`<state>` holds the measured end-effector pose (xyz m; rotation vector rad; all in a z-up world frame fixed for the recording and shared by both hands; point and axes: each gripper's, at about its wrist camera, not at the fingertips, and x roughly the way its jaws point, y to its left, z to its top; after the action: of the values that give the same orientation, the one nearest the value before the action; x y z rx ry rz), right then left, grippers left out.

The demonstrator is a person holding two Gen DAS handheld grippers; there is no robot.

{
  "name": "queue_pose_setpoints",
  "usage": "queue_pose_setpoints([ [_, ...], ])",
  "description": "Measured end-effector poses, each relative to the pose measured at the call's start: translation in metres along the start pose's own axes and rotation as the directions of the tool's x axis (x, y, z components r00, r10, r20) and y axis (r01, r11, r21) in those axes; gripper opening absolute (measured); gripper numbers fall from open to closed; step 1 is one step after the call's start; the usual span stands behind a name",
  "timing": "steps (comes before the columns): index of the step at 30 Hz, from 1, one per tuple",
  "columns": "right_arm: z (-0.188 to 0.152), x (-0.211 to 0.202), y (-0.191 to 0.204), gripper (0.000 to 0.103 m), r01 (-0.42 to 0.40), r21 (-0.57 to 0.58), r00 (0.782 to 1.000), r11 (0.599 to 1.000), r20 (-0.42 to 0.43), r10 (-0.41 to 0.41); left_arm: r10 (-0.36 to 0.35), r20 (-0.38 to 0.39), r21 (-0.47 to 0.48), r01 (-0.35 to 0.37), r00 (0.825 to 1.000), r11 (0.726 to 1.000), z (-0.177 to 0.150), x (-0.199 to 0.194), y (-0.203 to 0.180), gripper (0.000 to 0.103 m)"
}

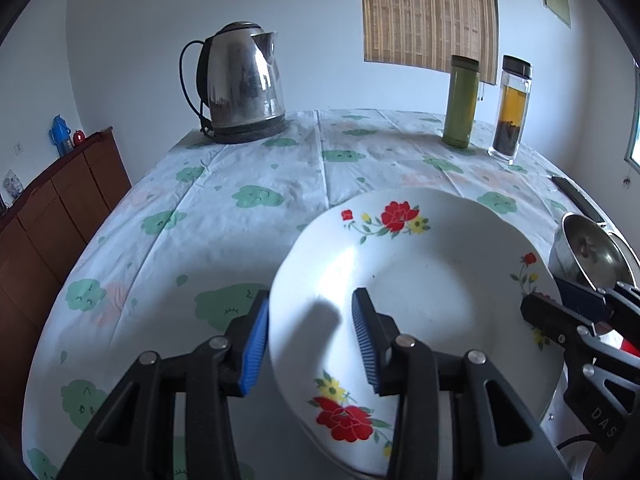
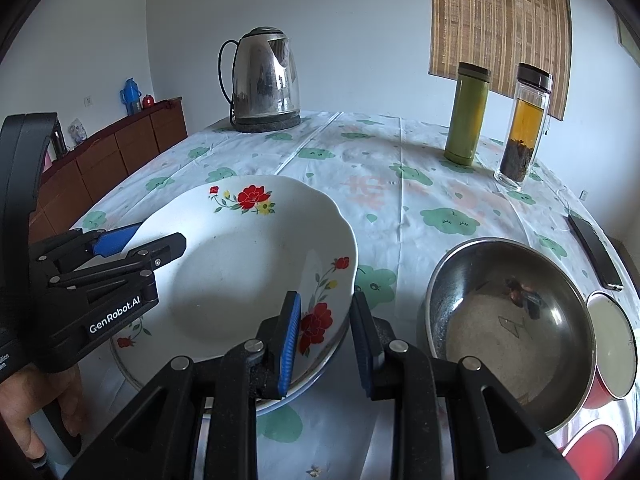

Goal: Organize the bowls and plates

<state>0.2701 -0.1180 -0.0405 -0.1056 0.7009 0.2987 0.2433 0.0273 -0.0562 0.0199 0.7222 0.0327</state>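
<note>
White floral plate (image 1: 420, 280) — both tools straddle its rim, steel bowl (image 2: 508, 320) beside.

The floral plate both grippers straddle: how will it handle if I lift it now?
The floral plate looks like glazed ceramic, so probably rigid, fairly heavy and chippable. Its glossy rim may slip between the pads of the left gripper and right gripper. Gripped at opposite edges, it should stay level unless one side rises first.

Left wrist view: close over the plate (image 1: 420, 280) at the table's (image 1: 240, 168) near edge, facing the far wall. Right wrist view: likewise. Shared: plate, kettle (image 1: 240, 84), both bottles.
</note>
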Motion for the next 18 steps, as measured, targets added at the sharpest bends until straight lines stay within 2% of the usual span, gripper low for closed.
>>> queue_pose_setpoints([
  [18, -0.0003, 0.0004, 0.0031, 0.028, 0.032, -0.029, 0.999, 0.999, 0.01, -0.032, 0.001, 0.027, -0.001, -0.001, 1.0, 1.0, -0.0003, -0.0057, 0.0002, 0.039],
])
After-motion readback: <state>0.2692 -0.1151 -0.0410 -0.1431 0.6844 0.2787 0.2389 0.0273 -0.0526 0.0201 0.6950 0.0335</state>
